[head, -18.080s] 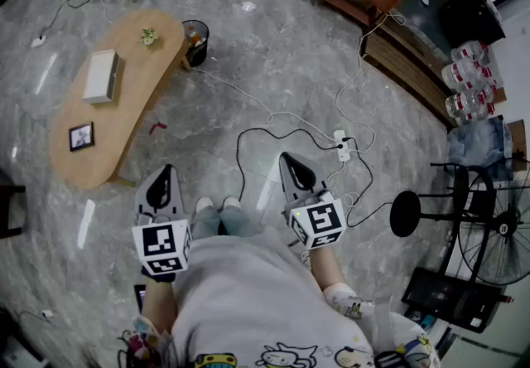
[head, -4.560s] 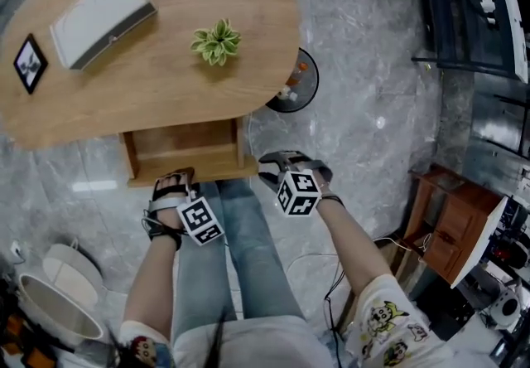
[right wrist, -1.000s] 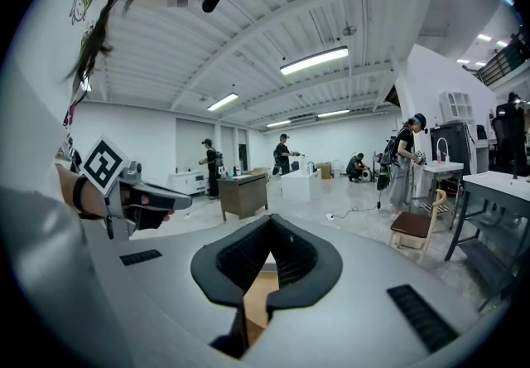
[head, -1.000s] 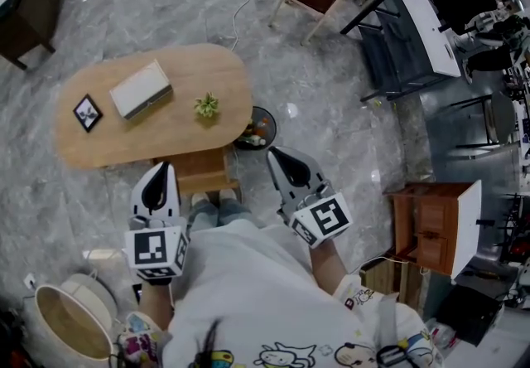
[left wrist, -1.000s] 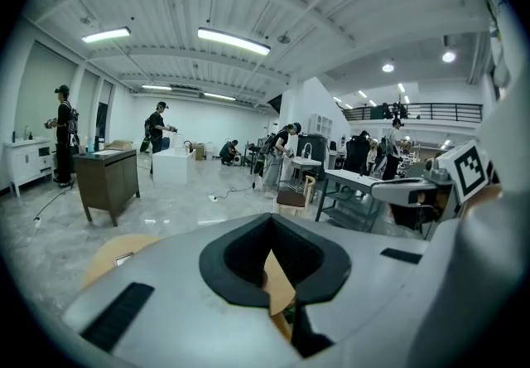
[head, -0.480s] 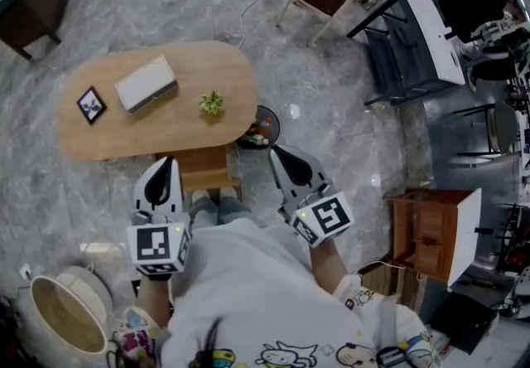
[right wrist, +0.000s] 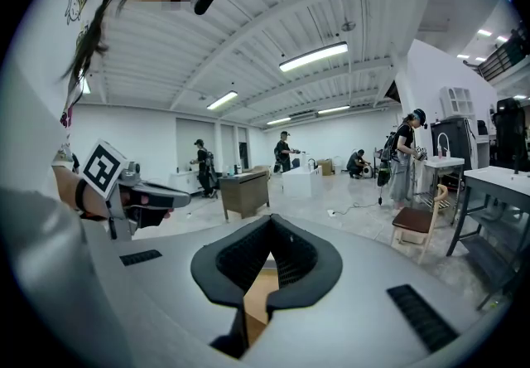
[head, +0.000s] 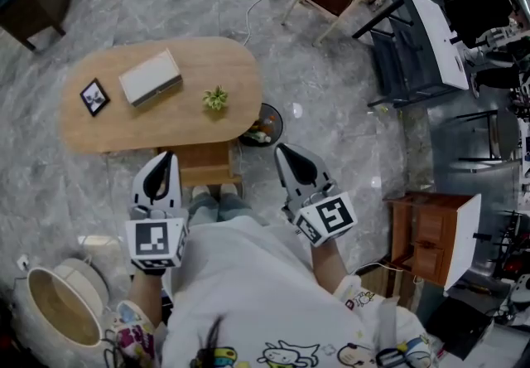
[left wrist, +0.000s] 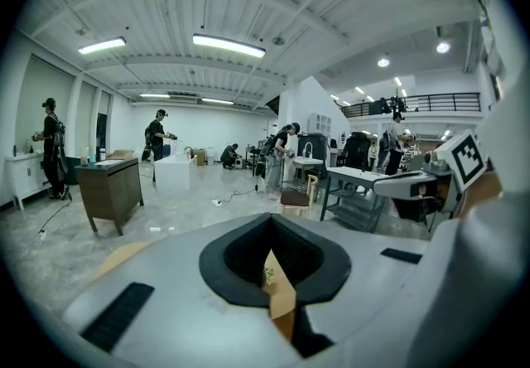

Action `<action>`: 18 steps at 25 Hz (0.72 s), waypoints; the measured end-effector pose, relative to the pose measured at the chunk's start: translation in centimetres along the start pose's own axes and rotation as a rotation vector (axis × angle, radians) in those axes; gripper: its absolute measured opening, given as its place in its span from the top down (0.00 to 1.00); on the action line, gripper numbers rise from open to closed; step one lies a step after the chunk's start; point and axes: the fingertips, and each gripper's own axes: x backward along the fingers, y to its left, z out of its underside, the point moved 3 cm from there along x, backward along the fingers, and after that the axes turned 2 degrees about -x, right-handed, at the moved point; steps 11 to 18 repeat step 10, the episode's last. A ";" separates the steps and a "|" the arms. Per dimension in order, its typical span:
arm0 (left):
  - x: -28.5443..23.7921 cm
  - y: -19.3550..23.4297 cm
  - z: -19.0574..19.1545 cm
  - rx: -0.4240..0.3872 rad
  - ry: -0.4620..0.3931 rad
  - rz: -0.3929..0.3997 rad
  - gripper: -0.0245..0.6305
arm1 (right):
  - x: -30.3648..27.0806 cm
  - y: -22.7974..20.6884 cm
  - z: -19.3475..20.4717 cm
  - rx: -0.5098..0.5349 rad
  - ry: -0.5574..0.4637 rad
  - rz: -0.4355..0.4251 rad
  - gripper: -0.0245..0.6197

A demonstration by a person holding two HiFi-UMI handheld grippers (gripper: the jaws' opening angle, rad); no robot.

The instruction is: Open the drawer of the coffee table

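Observation:
The oval wooden coffee table (head: pixel 157 122) lies ahead of me on the grey floor. Its drawer (head: pixel 203 167) stands pulled out from the near edge, just beyond the person's shoes. My left gripper (head: pixel 166 158) hovers left of the drawer, shut and empty. My right gripper (head: pixel 282 149) hovers to its right, also shut and empty. In the left gripper view the left gripper (left wrist: pixel 271 224) has its jaws together, with a sliver of wood showing below them. The right gripper (right wrist: pixel 269 231) looks the same in its own view.
On the table are a picture frame (head: pixel 93 97), a white box (head: pixel 150 78) and a small plant (head: pixel 216 98). A waste bin (head: pixel 263 126) stands at its right end. A pale round tub (head: pixel 54 321) sits at lower left, a wooden cabinet (head: pixel 431 234) at right.
Some seconds ago both grippers were low at the open drawer's front; since then the person stood up and stepped back. Over the last second both grippers stayed still and shut.

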 end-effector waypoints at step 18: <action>-0.1 0.7 -0.2 -0.008 0.001 -0.003 0.96 | -0.1 0.0 -0.4 0.011 -0.005 0.001 0.96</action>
